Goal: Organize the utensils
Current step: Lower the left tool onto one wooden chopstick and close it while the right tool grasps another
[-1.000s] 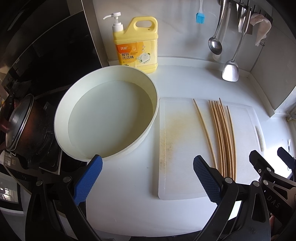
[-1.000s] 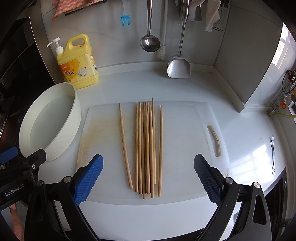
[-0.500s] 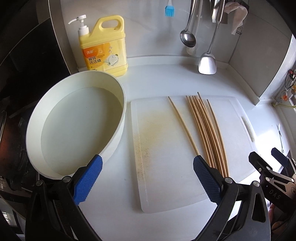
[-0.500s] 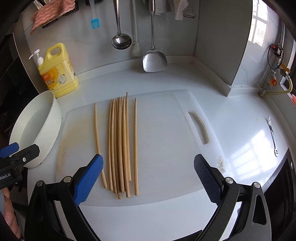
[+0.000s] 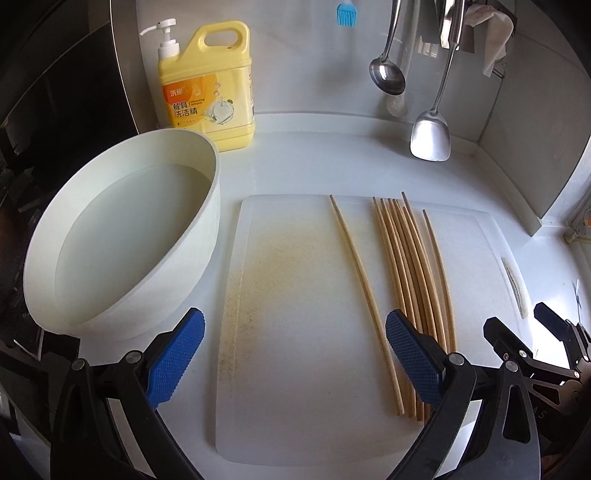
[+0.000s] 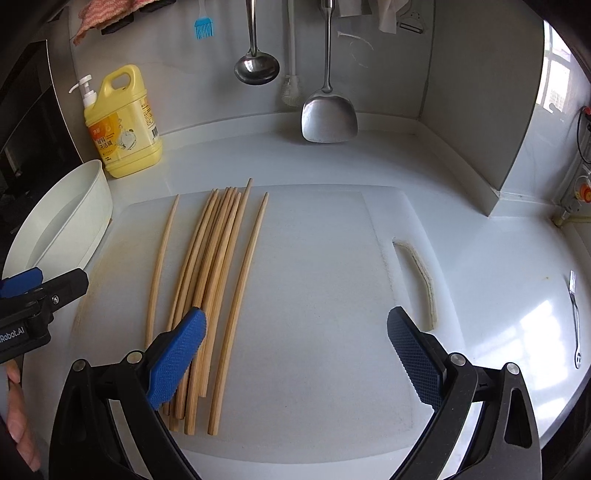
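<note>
The chopsticks point(image 6: 207, 295) lay lengthwise, pointing away, under the right gripper's point(image 6: 295, 354) left finger, both grippers' fingers spread wide and empty.

A home kitchen. A white countertop point(image 6: 480, 229) runs into a corner, with a ladle point(image 6: 255, 66), a metal spatula point(image 6: 328, 114) and a blue silicone brush point(image 6: 204, 28) hanging on the wall behind it. A yellow pump bottle of dish soap point(image 5: 208, 96) stands beside a white basin point(image 5: 122, 240), and a white cutting board point(image 6: 314, 332) carries wooden chopsticks point(image 6: 214, 280).
</note>
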